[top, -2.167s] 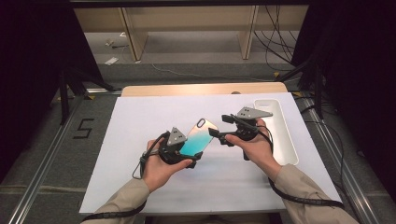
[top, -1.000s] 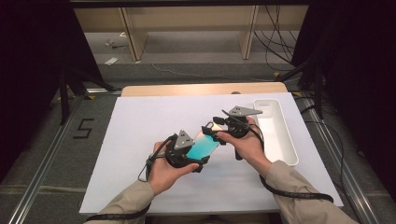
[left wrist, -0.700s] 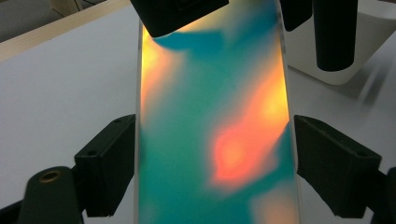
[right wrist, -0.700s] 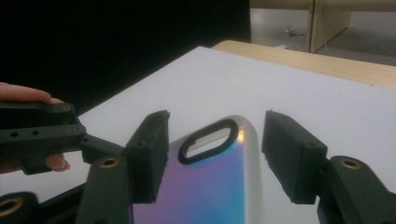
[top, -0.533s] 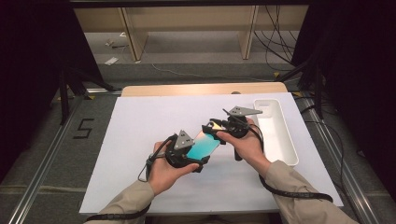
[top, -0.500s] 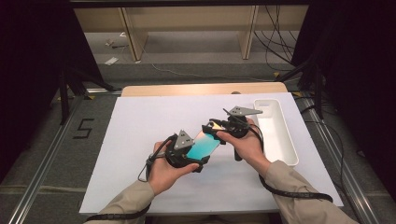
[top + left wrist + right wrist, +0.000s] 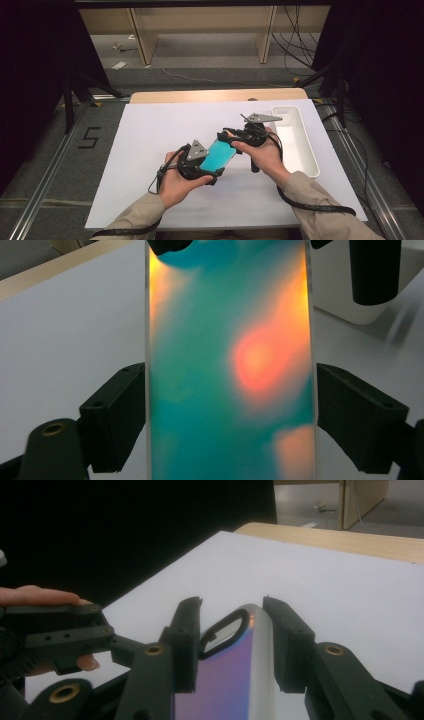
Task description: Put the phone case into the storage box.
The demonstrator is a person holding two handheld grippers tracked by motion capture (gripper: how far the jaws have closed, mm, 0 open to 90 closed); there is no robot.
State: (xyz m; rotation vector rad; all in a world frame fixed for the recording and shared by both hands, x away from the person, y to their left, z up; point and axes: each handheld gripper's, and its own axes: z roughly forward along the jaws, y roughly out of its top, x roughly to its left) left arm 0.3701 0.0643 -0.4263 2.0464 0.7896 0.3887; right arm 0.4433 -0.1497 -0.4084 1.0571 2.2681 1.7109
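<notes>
High view shows the phone case, carried nearer the person since two seconds ago, above the table, left gripper clamping its sides, right gripper straddling its camera end, suggesting a handover.

Bright white table, dark surroundings, blurred close-ups.

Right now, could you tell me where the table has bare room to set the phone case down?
The white table cover is bare left of the left tongs, up to the wooden strip, and along the near edge between the sleeves. The white tray at the right looks empty. It is crowded at centre, where both tongs hold the iridescent phone case.
</notes>
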